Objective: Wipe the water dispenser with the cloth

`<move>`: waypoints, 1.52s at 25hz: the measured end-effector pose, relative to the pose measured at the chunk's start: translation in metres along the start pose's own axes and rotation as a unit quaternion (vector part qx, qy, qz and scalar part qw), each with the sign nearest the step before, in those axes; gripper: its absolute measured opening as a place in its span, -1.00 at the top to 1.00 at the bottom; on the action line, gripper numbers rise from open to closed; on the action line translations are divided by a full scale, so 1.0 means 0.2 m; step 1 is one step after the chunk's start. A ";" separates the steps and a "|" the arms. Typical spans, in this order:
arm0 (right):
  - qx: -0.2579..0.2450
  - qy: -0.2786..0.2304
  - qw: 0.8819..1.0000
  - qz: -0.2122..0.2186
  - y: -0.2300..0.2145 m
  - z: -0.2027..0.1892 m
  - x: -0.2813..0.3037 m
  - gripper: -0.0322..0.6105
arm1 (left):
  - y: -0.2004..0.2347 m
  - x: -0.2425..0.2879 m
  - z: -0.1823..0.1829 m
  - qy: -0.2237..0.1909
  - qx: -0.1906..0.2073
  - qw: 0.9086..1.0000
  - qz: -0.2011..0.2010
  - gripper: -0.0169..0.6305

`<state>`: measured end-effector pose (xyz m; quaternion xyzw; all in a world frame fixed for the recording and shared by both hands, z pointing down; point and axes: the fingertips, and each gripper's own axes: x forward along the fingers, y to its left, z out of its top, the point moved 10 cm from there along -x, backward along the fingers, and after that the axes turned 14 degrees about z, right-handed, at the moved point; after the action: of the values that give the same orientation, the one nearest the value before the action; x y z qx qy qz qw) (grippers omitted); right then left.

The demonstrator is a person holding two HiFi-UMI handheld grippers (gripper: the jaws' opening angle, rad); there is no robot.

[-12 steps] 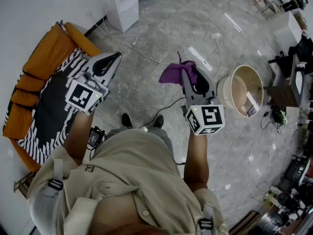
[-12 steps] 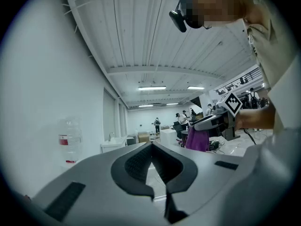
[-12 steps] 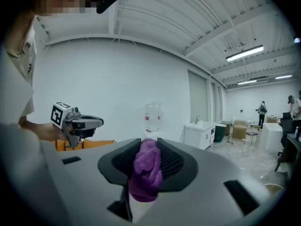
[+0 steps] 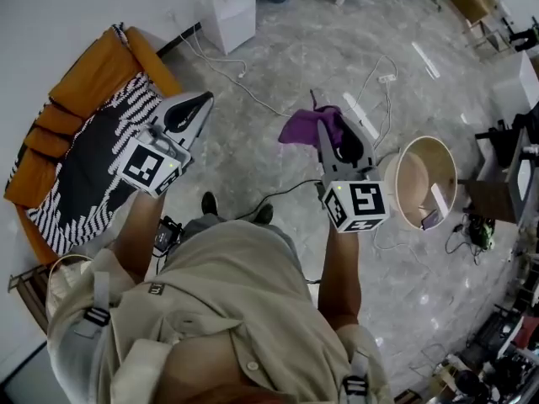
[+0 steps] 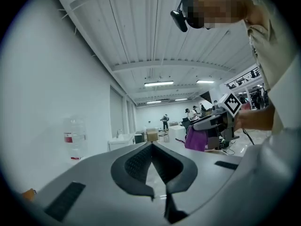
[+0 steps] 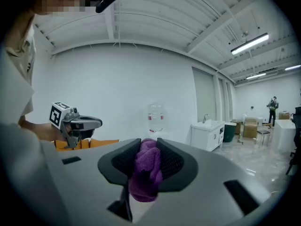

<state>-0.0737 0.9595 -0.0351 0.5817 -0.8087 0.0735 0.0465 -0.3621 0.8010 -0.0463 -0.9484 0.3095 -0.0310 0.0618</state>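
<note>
Left gripper [image 5: 151, 146]: we see its dark pads pressed together at the tips, with nothing between them; it is held out over the edge of the sofa.
Right gripper [image 6: 149, 145]: pinching the cloth [image 6: 146, 173] – the jaws close on it from both sides.
Cloth: purple and bunched; one lump sits between the pads and the rest hangs below them. In the head view it spills off the left side of the jaws.
Water dispenser [image 6: 155, 116]: we make out its clear bottle with a red label against the white wall, straight beyond the right jaws and well apart from both grippers.
Sofa [image 4: 84, 99]: orange, along the wall at the left, with a black-and-white patterned blanket [image 4: 93, 154] spread on it.
White cabinet [image 6: 209, 133]: right of the dispenser, with a tap on top.
Round tub [image 4: 421, 179]: on the floor just right of the right gripper.
Floor [image 4: 278, 49]: grey marble – white cables [image 4: 244, 87] trail across it.
</note>
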 end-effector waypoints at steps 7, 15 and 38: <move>0.002 0.008 0.999 0.039 -0.21 -0.02 0.02 0.54 | -0.15 0.10 -0.01 0.010 -0.006 0.999 0.035 0.90; 0.026 0.004 0.998 0.061 -0.29 -0.01 0.23 0.51 | -0.02 0.20 -0.05 0.026 -0.014 0.998 0.050 0.90; 0.027 0.027 0.999 -0.020 -0.43 0.22 1.35 0.51 | 1.12 0.93 -0.30 -0.009 -0.043 0.999 -0.032 0.90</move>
<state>-0.0783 0.6732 -0.0288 0.5965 -0.7932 0.1099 0.0537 -0.3483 0.5058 -0.0133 -0.9598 0.2794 -0.0115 0.0227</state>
